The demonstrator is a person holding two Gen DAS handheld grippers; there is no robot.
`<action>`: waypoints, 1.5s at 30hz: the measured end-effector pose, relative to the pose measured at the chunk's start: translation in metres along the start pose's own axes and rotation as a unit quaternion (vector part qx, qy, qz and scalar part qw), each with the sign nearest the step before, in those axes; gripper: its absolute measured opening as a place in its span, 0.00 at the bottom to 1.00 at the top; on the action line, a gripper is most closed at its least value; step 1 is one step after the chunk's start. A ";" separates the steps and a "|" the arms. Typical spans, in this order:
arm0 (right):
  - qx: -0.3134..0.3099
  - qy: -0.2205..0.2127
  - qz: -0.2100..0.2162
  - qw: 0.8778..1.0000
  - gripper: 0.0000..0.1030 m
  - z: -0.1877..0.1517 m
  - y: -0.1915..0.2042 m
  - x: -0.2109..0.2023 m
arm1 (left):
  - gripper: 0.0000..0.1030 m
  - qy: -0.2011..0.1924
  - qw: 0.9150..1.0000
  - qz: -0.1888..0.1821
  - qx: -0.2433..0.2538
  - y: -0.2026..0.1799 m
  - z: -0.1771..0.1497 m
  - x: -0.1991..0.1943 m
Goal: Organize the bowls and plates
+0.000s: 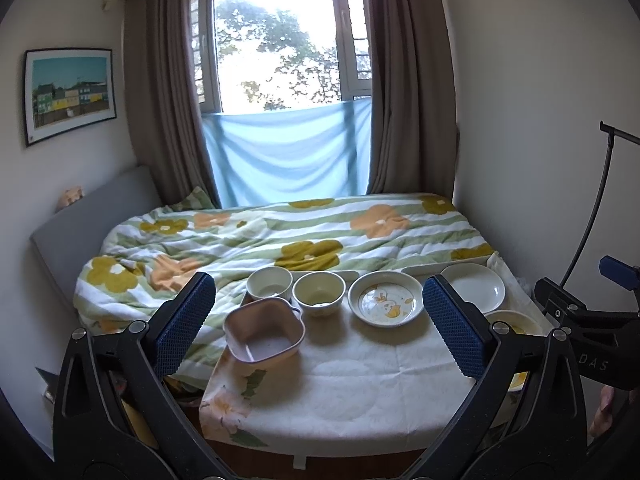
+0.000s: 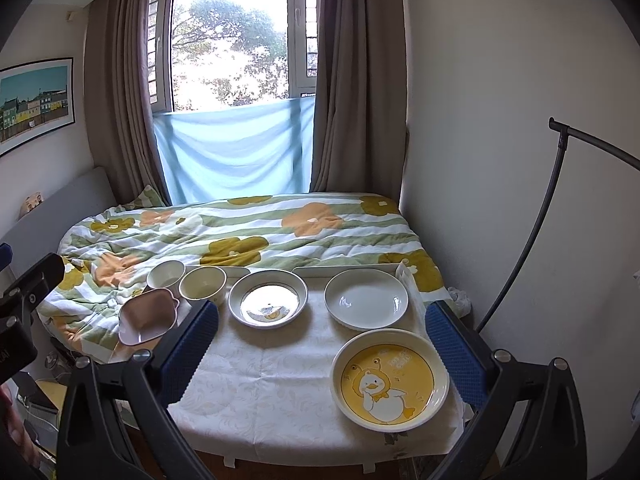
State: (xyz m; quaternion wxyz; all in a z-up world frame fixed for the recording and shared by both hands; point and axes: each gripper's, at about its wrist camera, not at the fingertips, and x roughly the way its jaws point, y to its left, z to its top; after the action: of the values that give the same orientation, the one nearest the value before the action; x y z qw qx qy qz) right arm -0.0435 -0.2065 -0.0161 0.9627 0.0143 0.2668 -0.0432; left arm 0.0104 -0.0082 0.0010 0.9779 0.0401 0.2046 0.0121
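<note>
On the cloth-covered table (image 1: pixel 360 384) stand a pink square bowl (image 1: pixel 262 336), two cream round bowls (image 1: pixel 269 283) (image 1: pixel 319 292), a patterned deep plate (image 1: pixel 385 304), a plain white plate (image 1: pixel 476 286) and a yellow duck plate (image 2: pixel 390 378). The same dishes show in the right wrist view: pink bowl (image 2: pixel 147 316), cream bowls (image 2: pixel 166 274) (image 2: pixel 202 285), patterned plate (image 2: pixel 267 298), white plate (image 2: pixel 366 298). My left gripper (image 1: pixel 320 332) is open and empty, above the table's near left part. My right gripper (image 2: pixel 320 356) is open and empty, above the near right part.
A bed with a flowered quilt (image 1: pixel 280 236) lies right behind the table. White trays (image 2: pixel 352 269) sit at the table's back edge. A black stand (image 2: pixel 536 216) curves up along the right wall. The other gripper's body (image 1: pixel 592 340) shows at the right edge of the left wrist view.
</note>
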 end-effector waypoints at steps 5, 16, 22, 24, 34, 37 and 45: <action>0.000 0.001 0.000 1.000 1.00 -0.001 -0.001 0.002 | 1.00 0.001 1.000 0.001 0.001 0.000 0.000 0.001; 0.000 0.002 -0.001 1.000 1.00 -0.001 -0.001 0.004 | 1.00 0.002 1.000 0.002 0.000 0.004 0.002 0.004; 0.000 0.002 -0.001 1.000 1.00 -0.001 0.000 0.003 | 1.00 0.002 1.000 0.003 0.001 0.003 0.001 0.006; 0.000 0.002 -0.001 1.000 1.00 -0.001 0.001 0.003 | 1.00 0.002 1.000 0.001 0.001 0.003 0.001 0.006; -0.001 0.003 0.000 1.000 1.00 -0.002 0.000 0.007 | 1.00 0.002 1.000 0.000 -0.001 0.006 -0.001 0.009; -0.002 0.003 0.000 1.000 1.00 -0.001 0.001 0.005 | 1.00 0.002 1.000 0.000 -0.001 0.007 -0.001 0.009; -0.002 0.002 0.000 1.000 1.00 -0.001 0.000 0.006 | 1.00 0.002 1.000 0.001 -0.001 0.005 -0.001 0.010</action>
State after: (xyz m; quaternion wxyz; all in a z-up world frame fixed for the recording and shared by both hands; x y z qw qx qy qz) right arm -0.0386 -0.2069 -0.0205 0.9621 0.0121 0.2691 -0.0428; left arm 0.0194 -0.0025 -0.0035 0.9775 0.0395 0.2068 0.0135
